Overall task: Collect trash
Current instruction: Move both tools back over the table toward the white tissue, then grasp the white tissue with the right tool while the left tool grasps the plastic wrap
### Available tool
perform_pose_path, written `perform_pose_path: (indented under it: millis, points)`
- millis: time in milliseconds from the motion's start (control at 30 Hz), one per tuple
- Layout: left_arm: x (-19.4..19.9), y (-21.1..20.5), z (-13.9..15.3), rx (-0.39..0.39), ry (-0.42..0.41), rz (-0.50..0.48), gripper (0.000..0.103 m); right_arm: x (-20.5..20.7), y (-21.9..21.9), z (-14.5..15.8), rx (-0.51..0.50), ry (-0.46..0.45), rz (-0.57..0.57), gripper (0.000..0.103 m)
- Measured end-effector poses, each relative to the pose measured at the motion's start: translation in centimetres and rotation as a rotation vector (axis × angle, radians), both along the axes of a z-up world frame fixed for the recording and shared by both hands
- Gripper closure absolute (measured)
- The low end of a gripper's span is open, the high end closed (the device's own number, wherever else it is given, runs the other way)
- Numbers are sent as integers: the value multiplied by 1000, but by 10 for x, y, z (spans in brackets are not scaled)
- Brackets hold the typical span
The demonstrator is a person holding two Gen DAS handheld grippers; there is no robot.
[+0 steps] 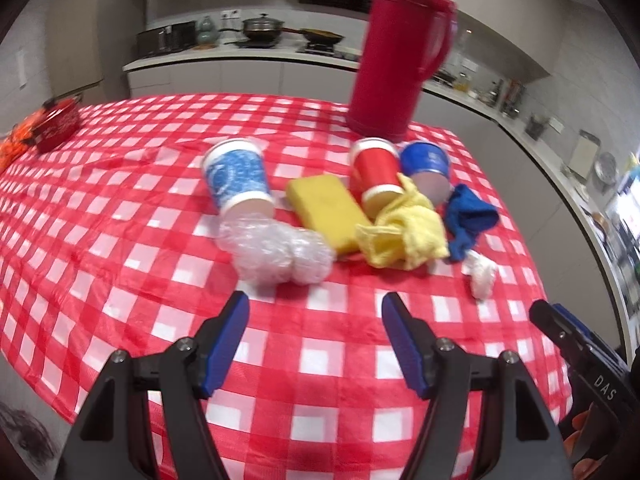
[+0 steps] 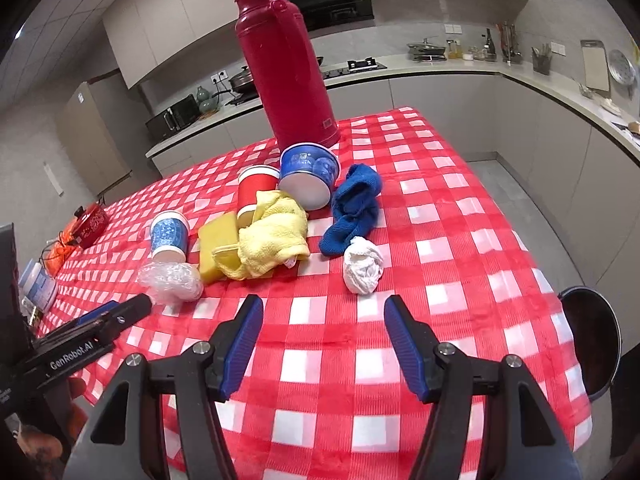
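On the red checked tablecloth (image 1: 120, 216) (image 2: 460, 240) lies a heap of litter. A crumpled clear plastic wrap (image 1: 276, 252) (image 2: 170, 280) lies just beyond my left gripper (image 1: 316, 308), which is open and empty. A white paper wad (image 2: 362, 266) (image 1: 480, 274) lies just ahead of my right gripper (image 2: 324, 312), also open and empty. Behind them lie a tipped blue patterned cup (image 1: 238, 176) (image 2: 170, 234), a red cup (image 1: 376, 174) (image 2: 256, 192) and a blue bowl-like cup (image 1: 426, 164) (image 2: 310, 172), all on their sides.
A yellow sponge (image 1: 326, 208) (image 2: 216, 244), a yellow cloth (image 1: 404, 232) (image 2: 272, 236) and a blue cloth (image 1: 470, 216) (image 2: 354, 208) lie among the litter. A tall red thermos (image 1: 400, 48) (image 2: 284, 64) stands behind. A dark bin (image 2: 592, 340) sits beside the table's right edge. A red pot (image 1: 60, 120) is far left.
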State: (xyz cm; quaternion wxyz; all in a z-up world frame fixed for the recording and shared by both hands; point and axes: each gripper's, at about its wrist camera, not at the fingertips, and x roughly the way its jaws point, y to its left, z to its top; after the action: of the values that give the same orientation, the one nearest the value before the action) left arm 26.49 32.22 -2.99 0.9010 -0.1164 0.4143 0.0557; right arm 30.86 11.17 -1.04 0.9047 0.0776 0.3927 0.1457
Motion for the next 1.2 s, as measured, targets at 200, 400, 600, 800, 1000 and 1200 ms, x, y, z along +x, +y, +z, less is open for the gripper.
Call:
perform_pose_path:
  millis: [200, 400, 600, 800, 1000, 1200]
  points:
    - [6, 17, -11, 7, 16, 92, 33, 21, -3, -9, 8, 22, 36, 38]
    - [21, 20, -23, 0, 28, 72, 33, 43, 5, -23, 5, 39, 33, 38]
    - [45, 29, -36, -5, 31, 23, 33, 56, 12, -36, -9, 51, -28, 34]
    - [63, 26, -44, -7, 37, -24, 30, 68, 14, -39, -14, 50, -67, 28]
    - [72, 28, -54, -41, 36, -55, 38, 80, 17, -50, -36, 78, -83, 26]
    - [72, 31, -53, -77, 16, -65, 56, 85, 18, -58, -27, 93, -76, 37]
